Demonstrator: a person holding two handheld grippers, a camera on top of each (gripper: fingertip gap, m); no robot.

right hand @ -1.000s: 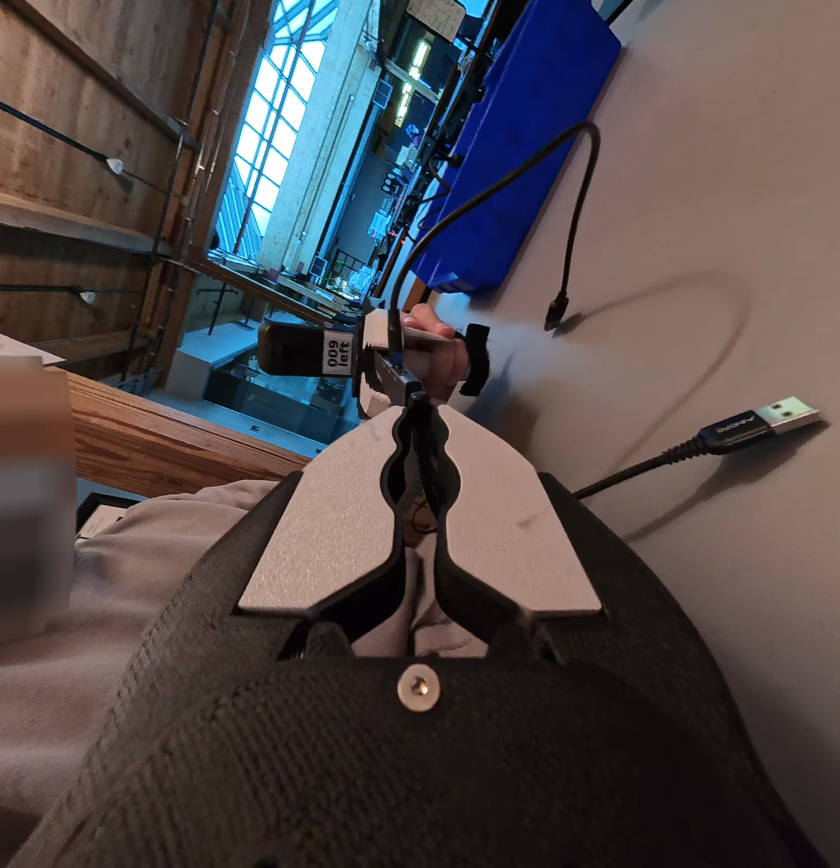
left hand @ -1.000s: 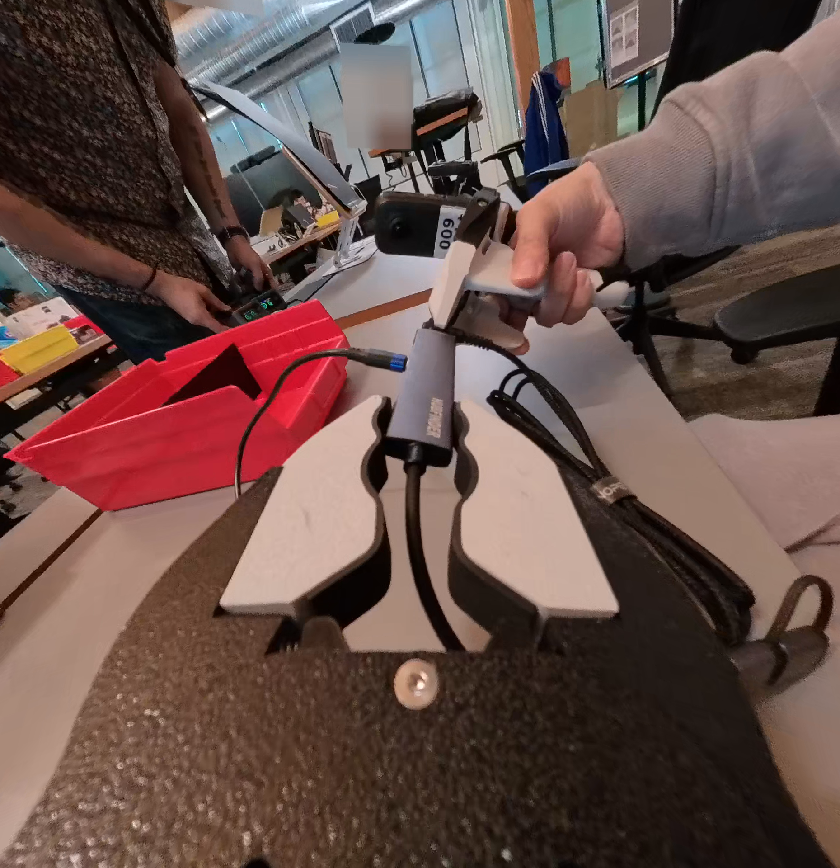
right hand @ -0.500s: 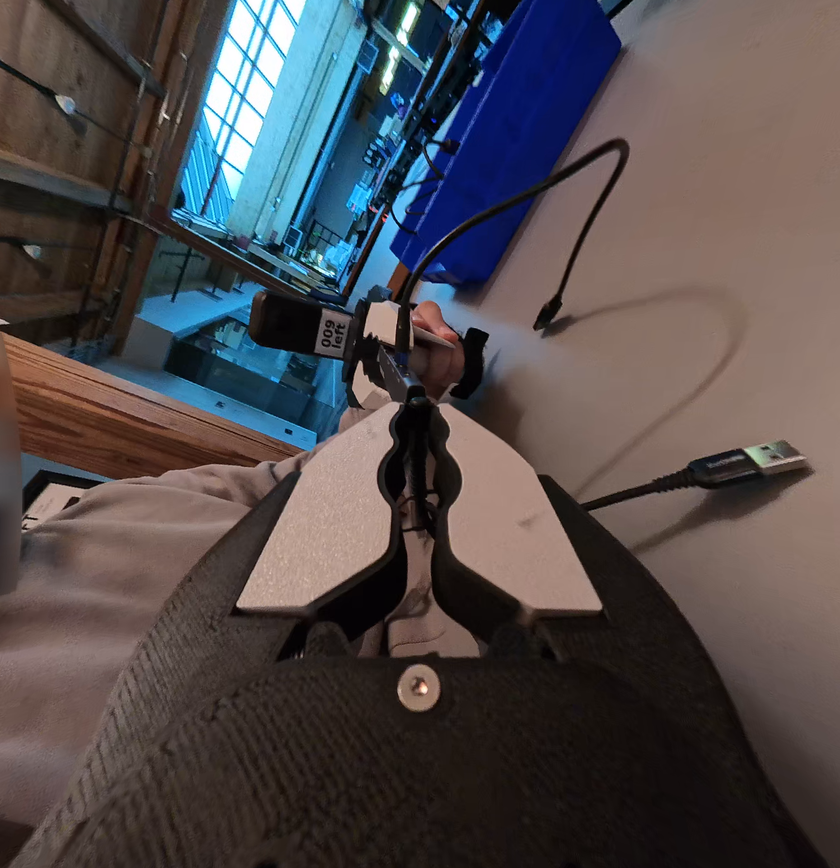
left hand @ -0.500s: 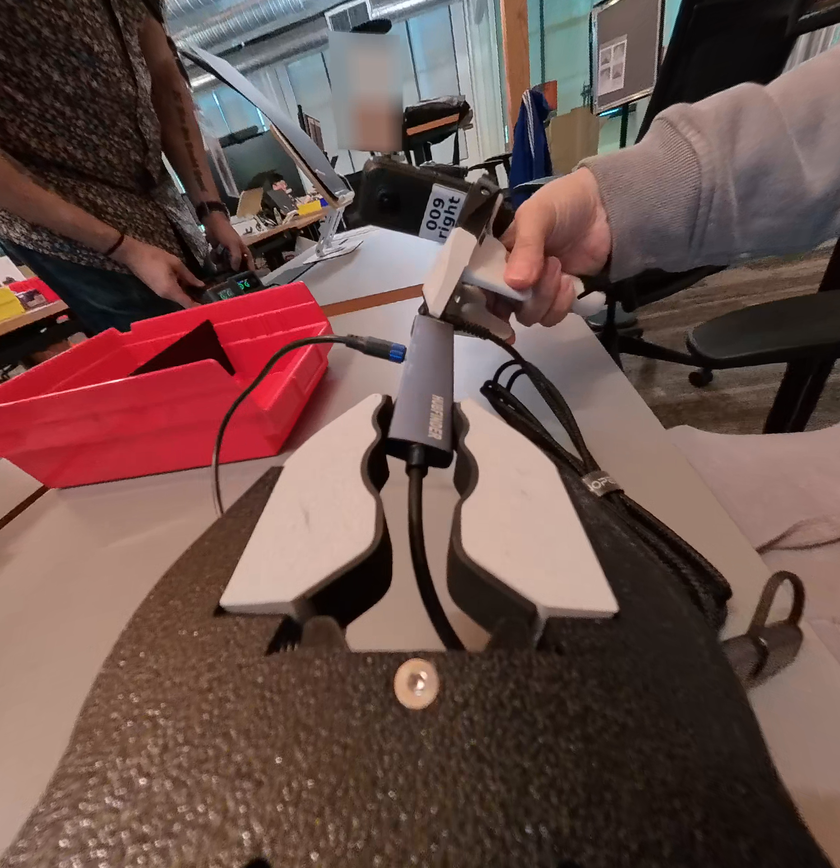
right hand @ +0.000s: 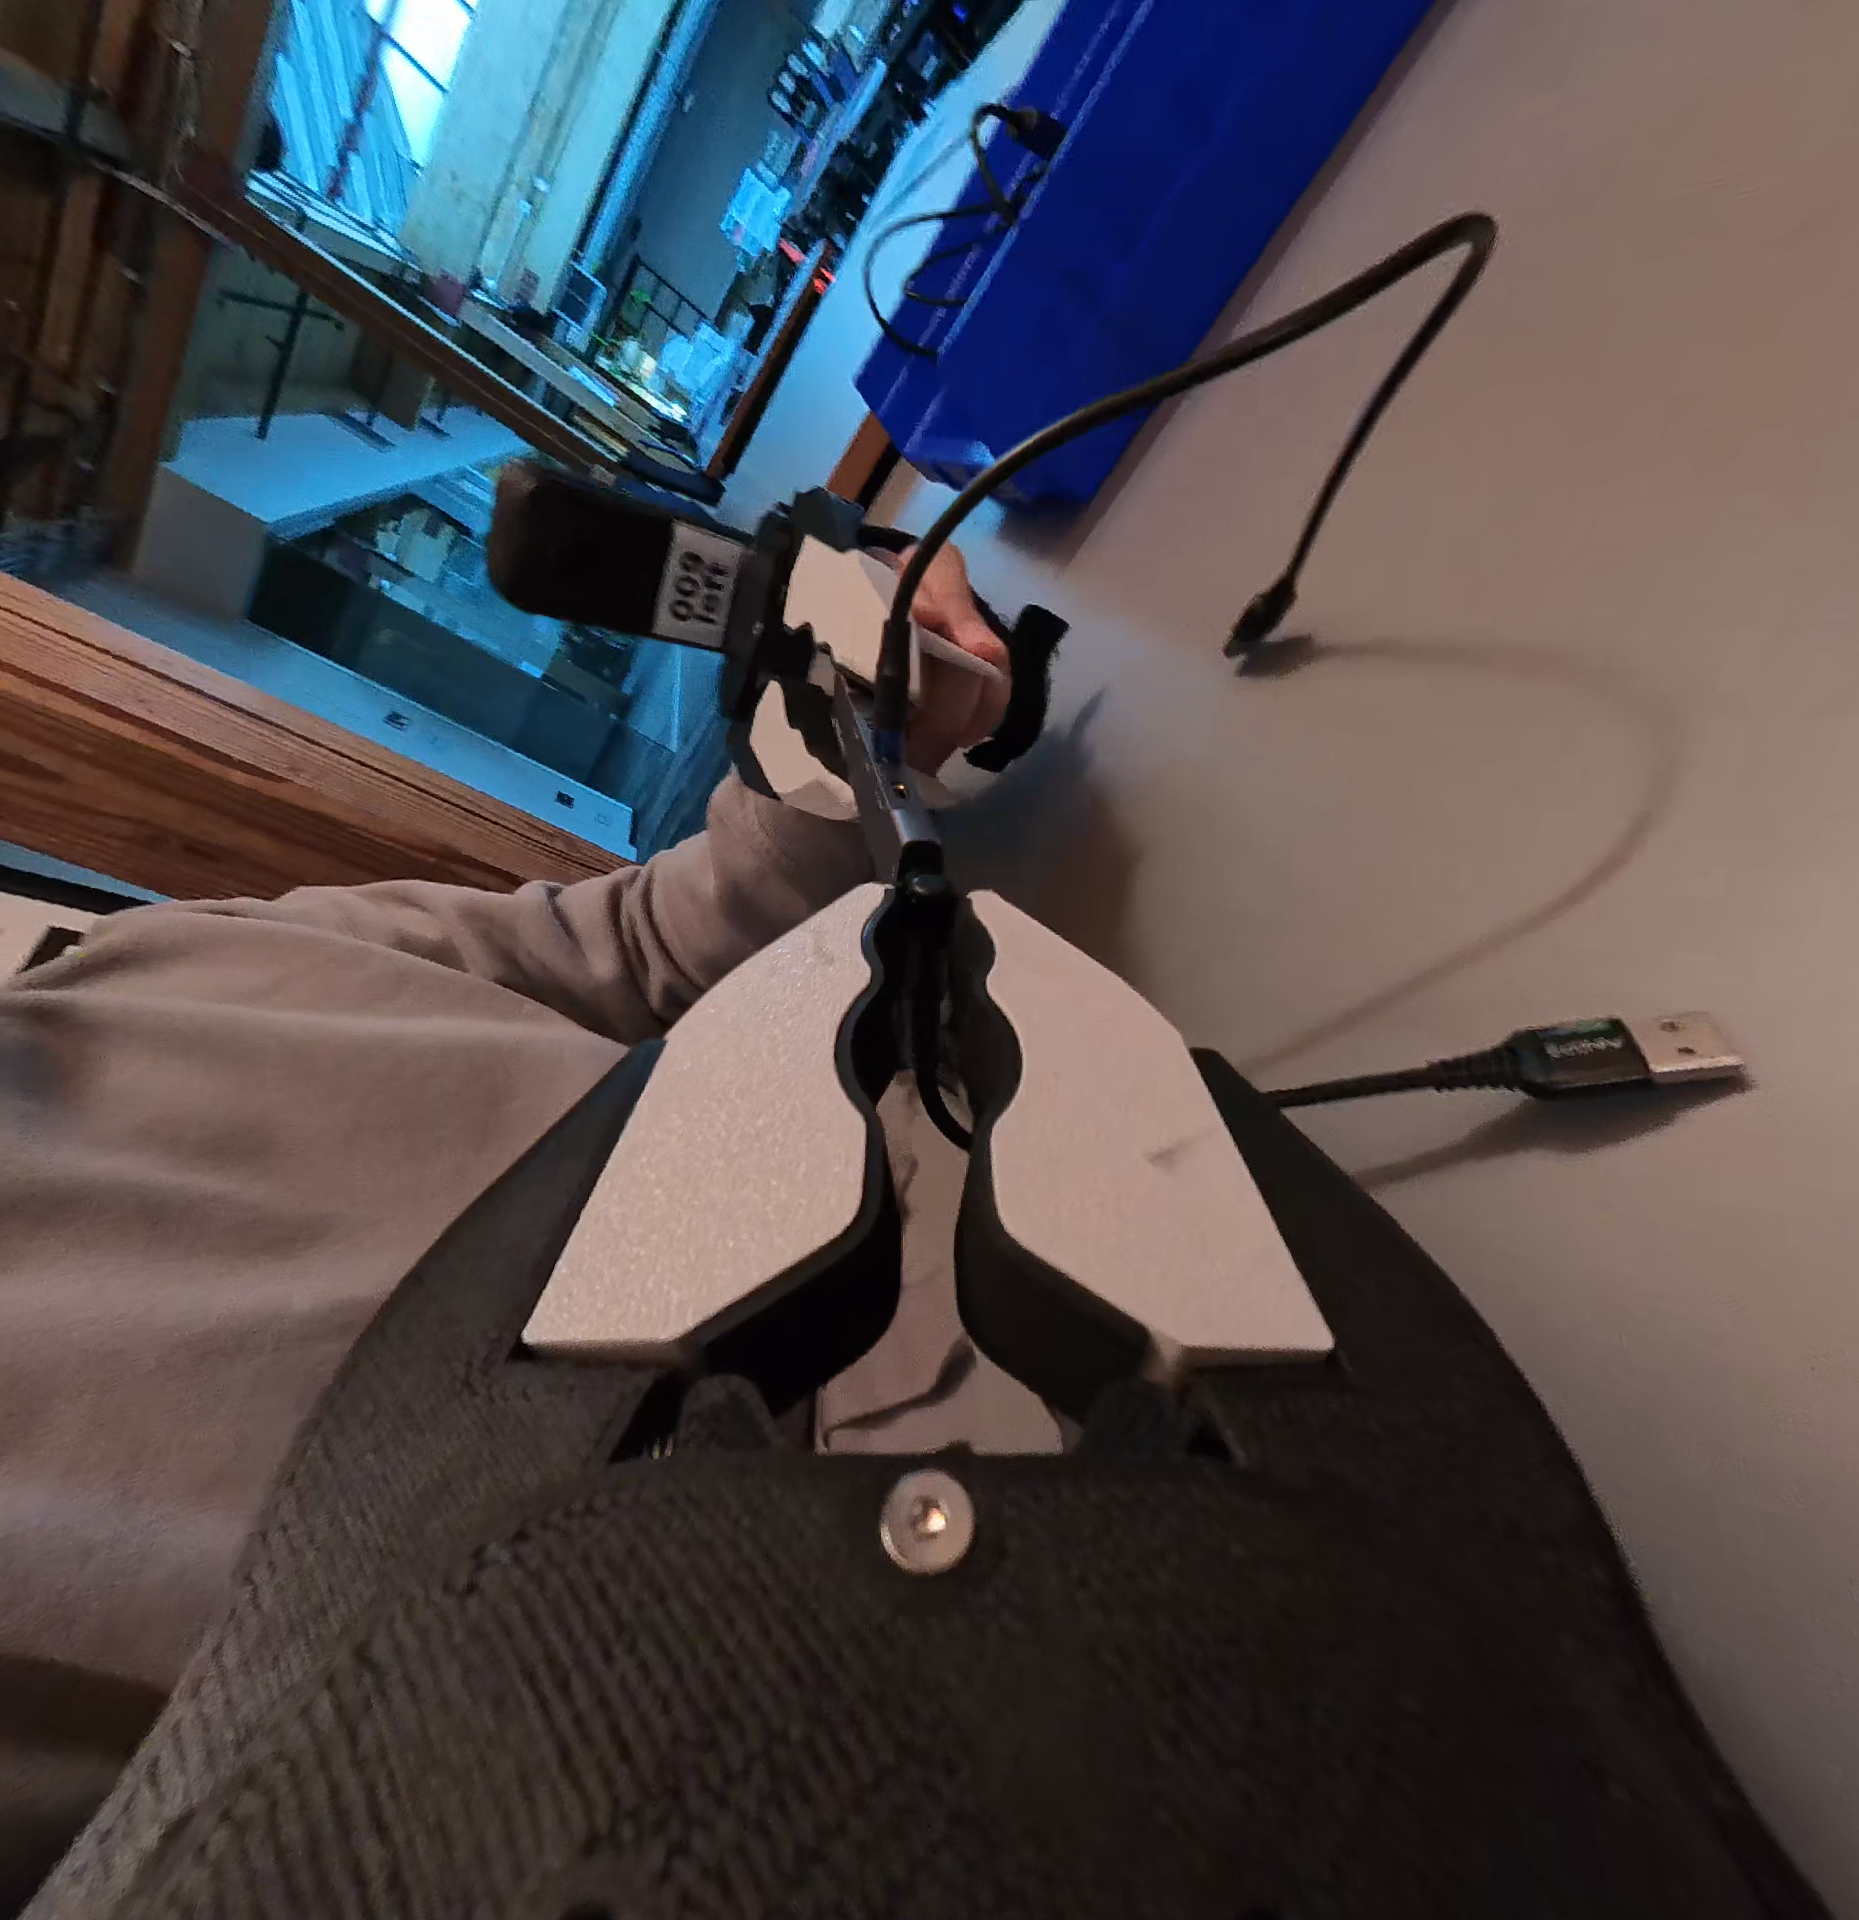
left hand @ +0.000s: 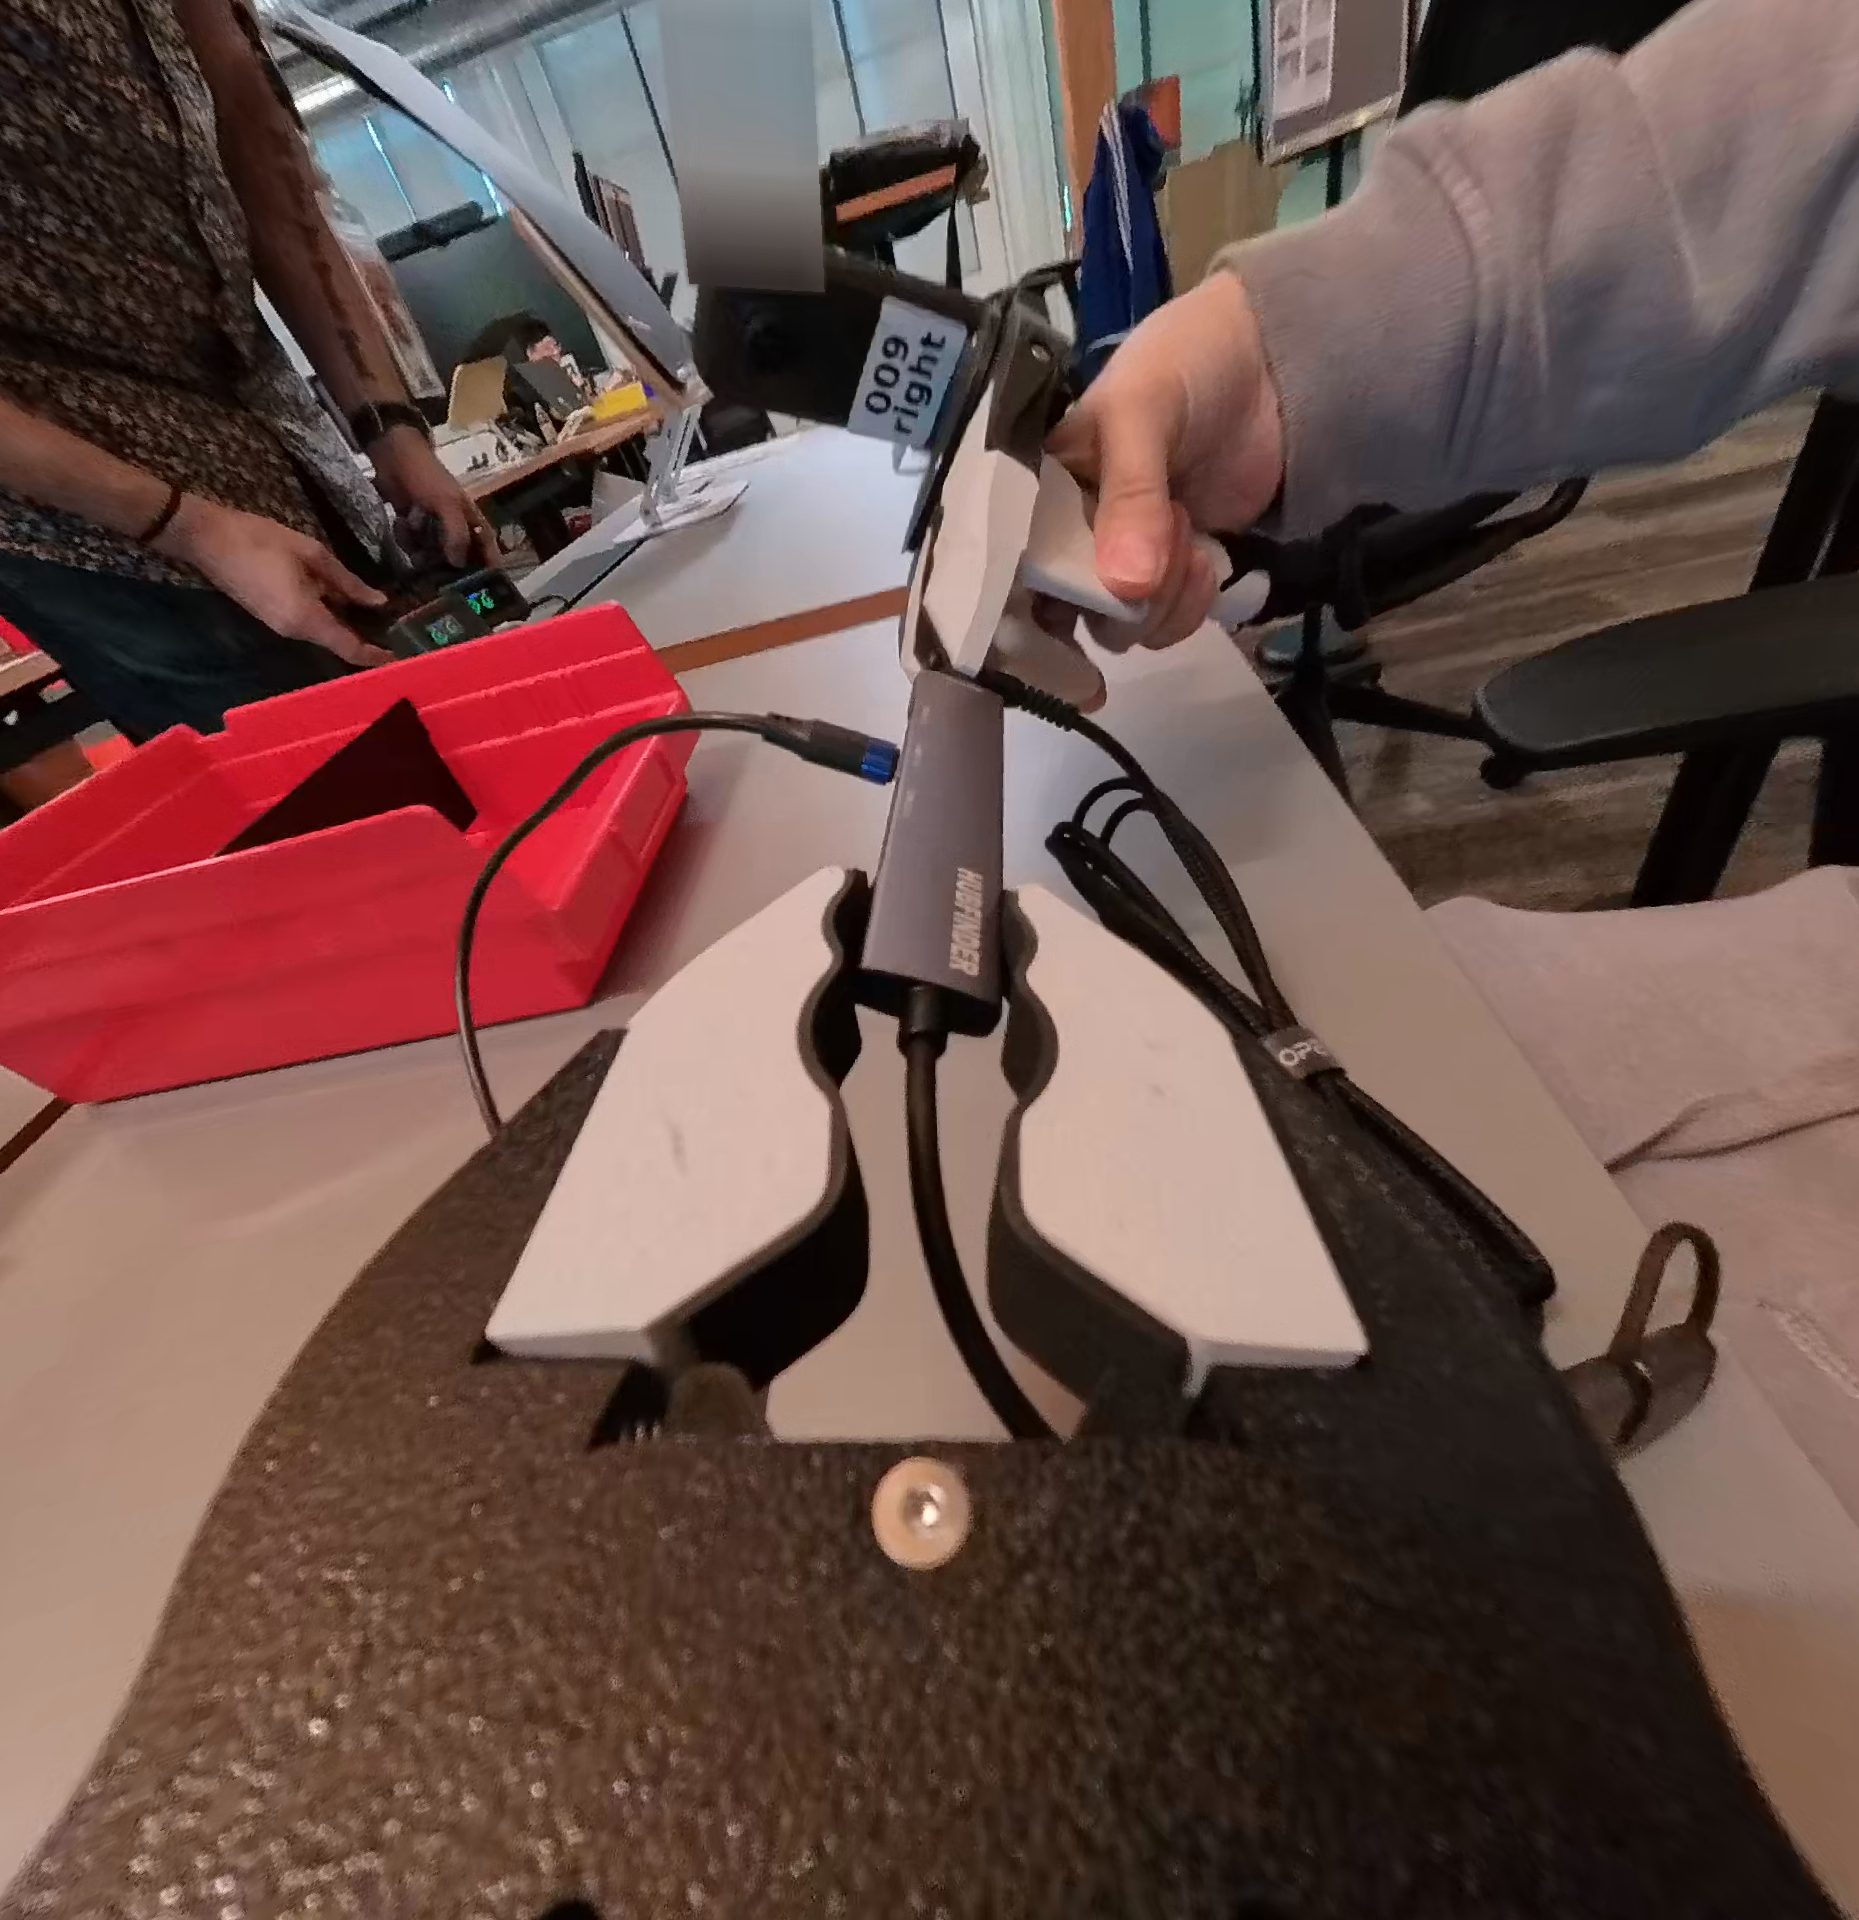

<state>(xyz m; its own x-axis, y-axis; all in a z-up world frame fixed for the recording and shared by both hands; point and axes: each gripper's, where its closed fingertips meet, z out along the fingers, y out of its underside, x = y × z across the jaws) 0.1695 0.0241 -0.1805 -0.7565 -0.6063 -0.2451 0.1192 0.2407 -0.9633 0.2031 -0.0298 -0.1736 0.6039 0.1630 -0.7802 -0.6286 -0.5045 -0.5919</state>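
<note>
My left gripper (left hand: 930,909) is shut on the near end of a dark grey USB hub (left hand: 946,810), held above the grey table (left hand: 229,1247). The hub's own black lead runs back between the fingers. A black cable with a blue-ringed plug (left hand: 837,750) sits in the hub's left side. My right gripper (right hand: 920,909) is shut on the plug of a black braided cable (right hand: 923,883), pressed against the hub's far end (right hand: 894,805). I cannot tell whether that plug is seated. The right gripper also shows in the left wrist view (left hand: 956,655), the left gripper in the right wrist view (right hand: 800,727).
A red bin (left hand: 281,914) stands on the table at left, a blue bin (right hand: 1112,229) farther off. A bundled black cable (left hand: 1216,956) lies right of the hub, its USB plug (right hand: 1631,1055) on the table. A person (left hand: 125,312) stands behind the red bin; office chairs (left hand: 1683,665) stand right. Tip to tip, the grippers are about 7 centimetres apart.
Both grippers keep their grip. The right gripper has tilted more upright over the hub's far end. The side cable's loose end has swung a little across the table.
</note>
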